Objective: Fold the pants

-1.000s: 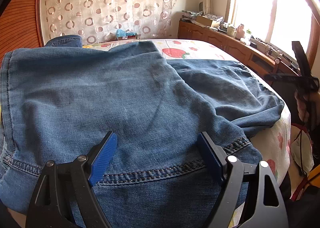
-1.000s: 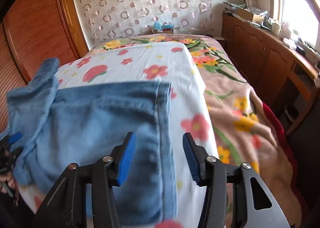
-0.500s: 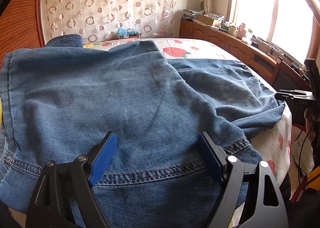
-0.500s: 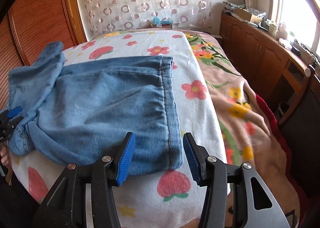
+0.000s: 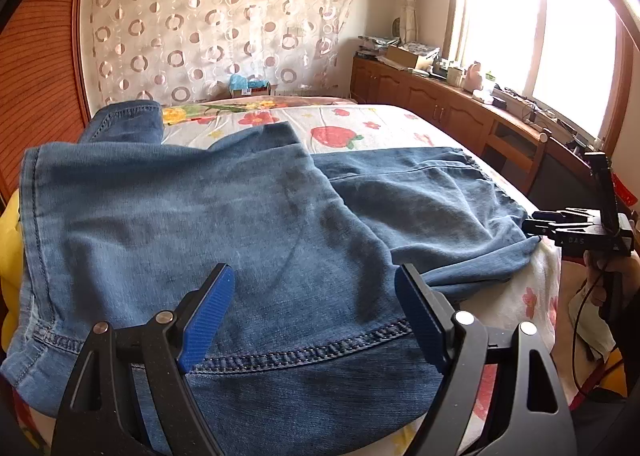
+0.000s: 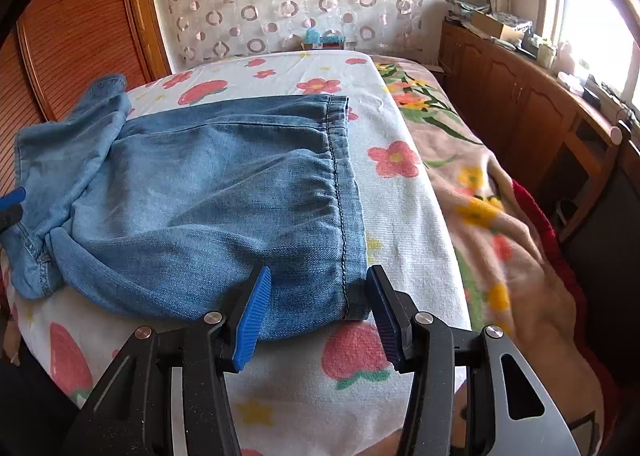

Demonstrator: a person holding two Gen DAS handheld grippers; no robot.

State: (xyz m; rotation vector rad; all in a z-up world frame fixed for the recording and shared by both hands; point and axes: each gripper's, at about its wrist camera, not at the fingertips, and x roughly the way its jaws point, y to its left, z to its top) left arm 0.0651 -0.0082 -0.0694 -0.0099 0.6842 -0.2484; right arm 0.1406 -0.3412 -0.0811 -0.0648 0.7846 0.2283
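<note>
Blue denim pants (image 5: 208,223) lie spread on a bed with a strawberry and flower sheet (image 5: 344,127). My left gripper (image 5: 316,316) is open, its blue pads hovering over the stitched hem at the near end. In the right wrist view the pants (image 6: 208,195) lie with a stitched hem edge (image 6: 340,195) on the right. My right gripper (image 6: 316,310) is open at the bed's near edge, its pads straddling the near hem corner. The right gripper also shows in the left wrist view (image 5: 560,225) at the pants' right end.
A wooden cabinet run (image 5: 440,103) with clutter stands under the window on the right. A floral blanket (image 6: 492,215) covers the bed's right side. A patterned curtain (image 5: 216,27) hangs at the back. A wooden panel wall (image 6: 80,31) is on the left.
My right gripper has pulled back and dropped toward the bed's near edge, now straddling the hem corner. My left gripper has held nearly still over the near hem.
</note>
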